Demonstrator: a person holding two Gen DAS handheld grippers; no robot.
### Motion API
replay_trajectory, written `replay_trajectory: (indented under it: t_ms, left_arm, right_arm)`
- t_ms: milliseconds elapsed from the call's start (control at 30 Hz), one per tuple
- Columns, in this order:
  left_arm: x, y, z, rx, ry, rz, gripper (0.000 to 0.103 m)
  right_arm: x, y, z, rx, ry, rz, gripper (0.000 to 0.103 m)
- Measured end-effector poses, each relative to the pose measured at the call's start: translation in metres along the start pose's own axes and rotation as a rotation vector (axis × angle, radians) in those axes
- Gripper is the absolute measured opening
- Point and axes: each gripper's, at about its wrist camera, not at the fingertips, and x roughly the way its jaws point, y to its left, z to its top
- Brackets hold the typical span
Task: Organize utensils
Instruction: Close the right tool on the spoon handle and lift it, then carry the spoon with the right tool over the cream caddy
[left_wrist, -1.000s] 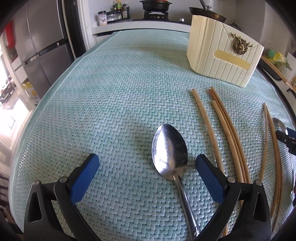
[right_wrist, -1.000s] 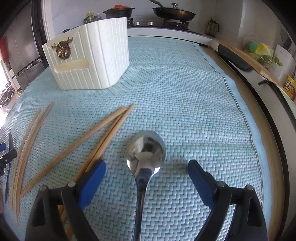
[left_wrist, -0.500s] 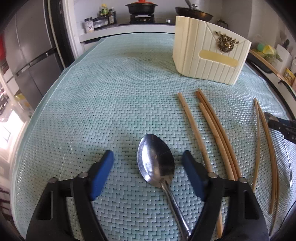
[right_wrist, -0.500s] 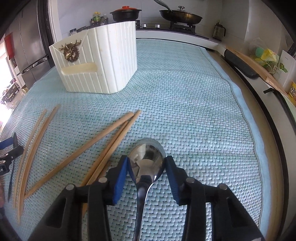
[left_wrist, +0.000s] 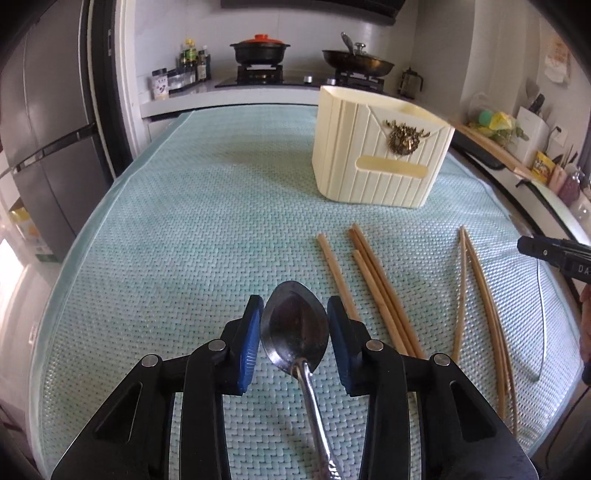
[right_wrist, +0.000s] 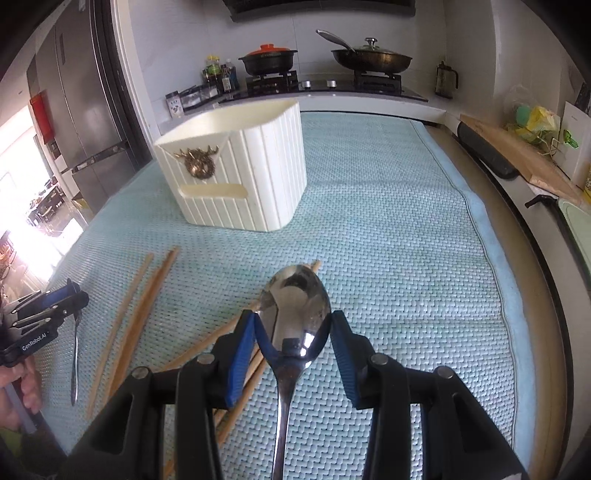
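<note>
My left gripper (left_wrist: 294, 334) is shut on the bowl of a metal spoon (left_wrist: 294, 325), held above the mat. My right gripper (right_wrist: 293, 345) is shut on the bowl of a second metal spoon (right_wrist: 295, 314), also lifted off the mat. Several wooden chopsticks (left_wrist: 376, 284) lie on the mat right of the left spoon; in the right wrist view they lie left of and under the gripper (right_wrist: 147, 291). A cream ribbed utensil holder (left_wrist: 380, 155) with a gold emblem stands upright farther back; it also shows in the right wrist view (right_wrist: 236, 173).
A woven teal mat (left_wrist: 207, 229) covers the table. A stove with a black pot (left_wrist: 260, 51) and a frying pan (left_wrist: 356, 62) stands behind. A fridge (left_wrist: 40, 147) is at the left. A counter with a cutting board (right_wrist: 524, 158) runs along the right edge.
Both grippers closed from wide open onto their spoon bowls and rose off the mat with the spoons, tilting up so the stove and holder come into fuller view.
</note>
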Motion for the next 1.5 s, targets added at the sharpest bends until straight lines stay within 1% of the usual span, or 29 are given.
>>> replay_trajectory:
  t_ms: [200,467,733,1067,1267,1400,1500]
  left_arm:
    - [-0.033,-0.001,0.009,-0.007,-0.091,-0.027,0.036]
    - [-0.068,-0.004,0.018,-0.005,-0.172,-0.064,0.036]
    - [-0.083,-0.006,0.026,0.000,-0.203,-0.078,0.036]
    - [-0.087,-0.003,0.034,-0.012,-0.207,-0.087,0.036]
    - [-0.094,0.000,0.057,-0.007,-0.224,-0.103,0.036]
    - [-0.096,0.002,0.084,-0.004,-0.240,-0.121,0.036]
    - [-0.096,0.000,0.110,0.009,-0.257,-0.129,0.036]
  right_arm:
    - [-0.035,0.014,0.002,-0.016,-0.086,0.021,0.042]
    - [-0.073,0.025,0.001,-0.045,-0.201,0.003,0.042]
    - [-0.098,0.033,0.007,-0.073,-0.274,-0.019,0.042]
    - [-0.101,0.034,0.017,-0.088,-0.297,-0.036,0.042]
    - [-0.107,0.034,0.031,-0.094,-0.322,-0.043,0.042]
    - [-0.113,0.035,0.047,-0.103,-0.346,-0.048,0.042]
    - [-0.117,0.037,0.065,-0.114,-0.363,-0.051,0.042]
